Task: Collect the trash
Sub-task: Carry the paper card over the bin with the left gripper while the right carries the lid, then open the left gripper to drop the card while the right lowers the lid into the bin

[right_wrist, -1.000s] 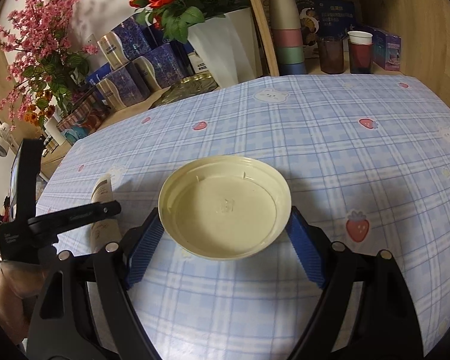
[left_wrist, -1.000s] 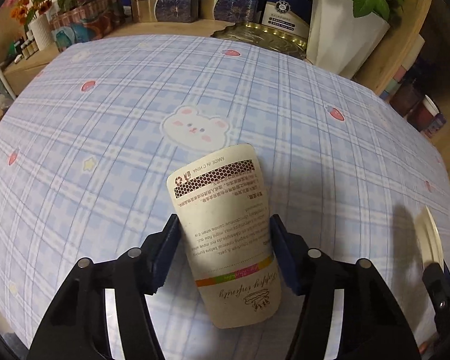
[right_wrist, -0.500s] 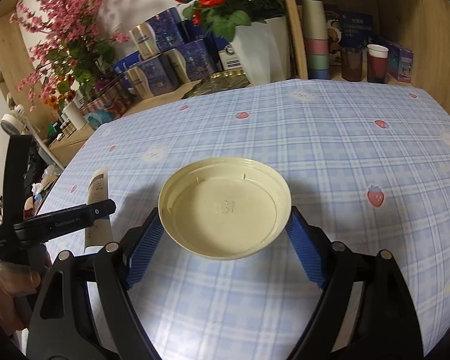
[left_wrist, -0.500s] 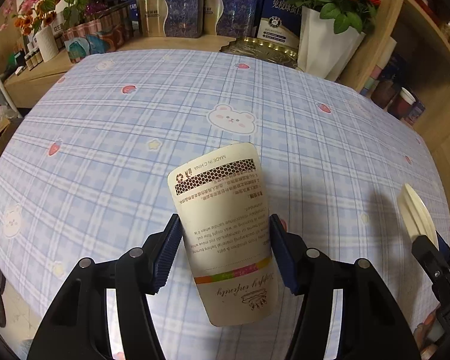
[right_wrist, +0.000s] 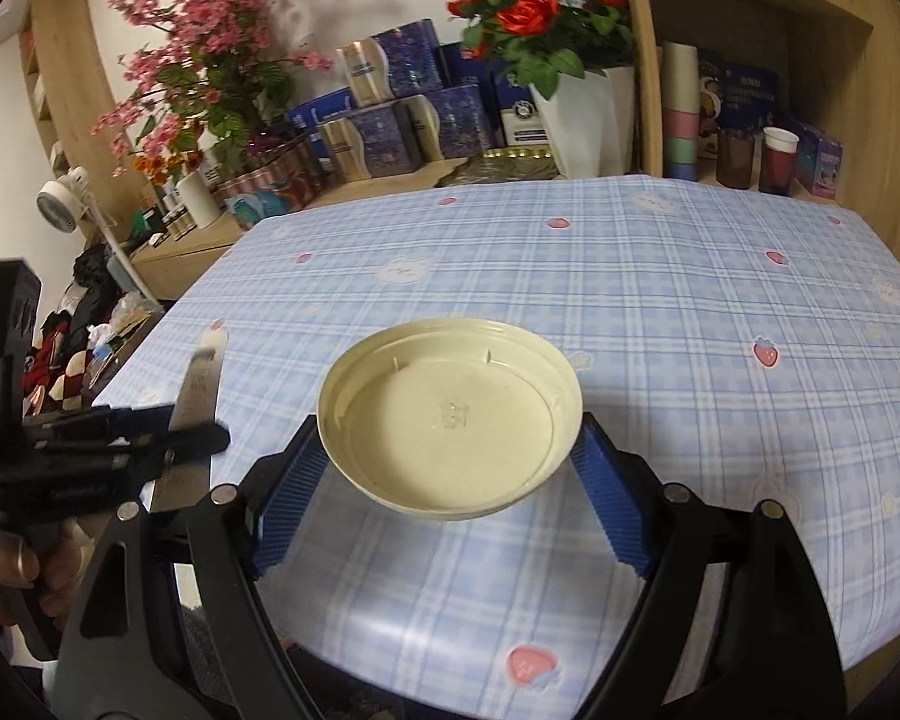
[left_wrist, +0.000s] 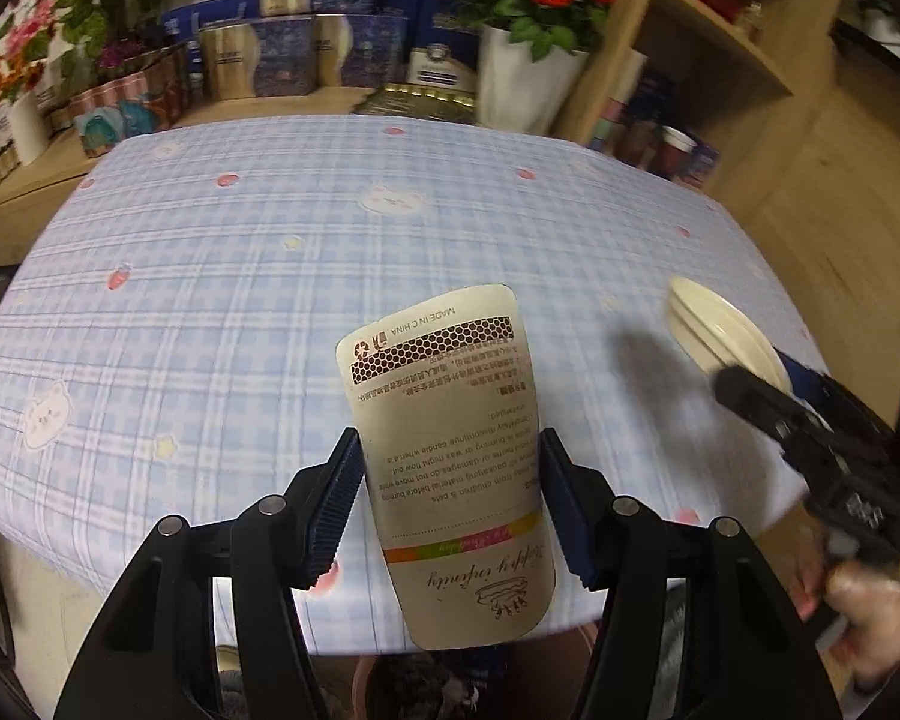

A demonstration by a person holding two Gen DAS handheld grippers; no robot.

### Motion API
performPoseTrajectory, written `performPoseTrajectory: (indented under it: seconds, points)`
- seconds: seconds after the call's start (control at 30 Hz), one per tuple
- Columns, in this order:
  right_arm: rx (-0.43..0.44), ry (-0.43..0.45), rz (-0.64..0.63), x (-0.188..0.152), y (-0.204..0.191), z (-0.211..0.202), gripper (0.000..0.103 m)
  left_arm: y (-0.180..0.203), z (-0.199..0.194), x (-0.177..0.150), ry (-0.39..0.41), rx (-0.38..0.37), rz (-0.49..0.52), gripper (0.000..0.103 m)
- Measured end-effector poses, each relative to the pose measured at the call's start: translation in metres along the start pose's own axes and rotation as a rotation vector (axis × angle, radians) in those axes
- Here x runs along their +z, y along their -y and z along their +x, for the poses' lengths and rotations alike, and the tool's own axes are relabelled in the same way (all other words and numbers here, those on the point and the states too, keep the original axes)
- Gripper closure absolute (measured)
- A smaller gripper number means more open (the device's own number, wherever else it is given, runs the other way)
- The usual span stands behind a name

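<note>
My left gripper [left_wrist: 450,504] is shut on a cream printed paper pouch [left_wrist: 450,420] and holds it above the near edge of the blue checked table [left_wrist: 240,276]. My right gripper [right_wrist: 450,492] is shut on a cream plastic lid [right_wrist: 450,414], held flat with its hollow side up above the table's near edge. The lid also shows edge-on in the left wrist view [left_wrist: 720,330], at the right. The pouch also shows edge-on in the right wrist view [right_wrist: 195,384], at the left, in the left gripper [right_wrist: 168,441].
Behind the table stand a white pot of red roses [right_wrist: 582,114], blue gift boxes [right_wrist: 402,120], pink flowers [right_wrist: 210,60] and a gold tray [right_wrist: 504,165]. Stacked cups [right_wrist: 681,114] and small cups [right_wrist: 777,159] stand on the wooden shelf at the right.
Both grippers have drawn back and up from the table towards its near edge, carrying the pouch and the lid. More of the table and the floor below its edge shows now.
</note>
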State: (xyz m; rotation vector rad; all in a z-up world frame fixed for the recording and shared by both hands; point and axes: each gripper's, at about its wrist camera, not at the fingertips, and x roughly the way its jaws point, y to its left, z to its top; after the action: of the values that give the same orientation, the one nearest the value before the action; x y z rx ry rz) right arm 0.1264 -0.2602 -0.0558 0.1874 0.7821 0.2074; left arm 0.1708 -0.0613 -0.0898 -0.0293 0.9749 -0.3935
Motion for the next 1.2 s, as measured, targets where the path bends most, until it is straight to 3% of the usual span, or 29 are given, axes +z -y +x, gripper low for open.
performPoseTrajectory:
  seconds: [0.27, 0.57, 0.87, 1.03, 1.1, 1.13, 1.2]
  points:
    - [0.019, 0.016, -0.037, -0.028, -0.030, -0.029, 0.022, 0.006, -0.027, -0.075, -0.055, -0.116, 0.108, 0.046]
    - [0.019, 0.009, -0.038, -0.055, -0.042, -0.046, 0.022, 0.028, 0.013, -0.160, -0.270, -0.180, 0.175, 0.043]
    - [-0.011, -0.019, -0.043, -0.077, -0.040, -0.055, 0.022, 0.029, 0.082, -0.204, -0.473, -0.232, 0.039, 0.039]
    - [-0.022, -0.031, -0.037, -0.084, -0.039, -0.056, 0.022, 0.030, 0.100, -0.213, -0.494, -0.209, 0.045, 0.032]
    - [-0.022, -0.034, -0.032, -0.087, -0.039, -0.056, 0.022, 0.027, 0.100, -0.212, -0.481, -0.191, 0.047, 0.027]
    - [-0.023, -0.034, -0.030, -0.088, -0.039, -0.057, 0.022, 0.025, 0.098, -0.212, -0.469, -0.190, 0.043, 0.019]
    - [-0.024, -0.037, -0.031, -0.090, -0.039, -0.056, 0.022, 0.023, 0.092, -0.207, -0.431, -0.198, 0.032, 0.015]
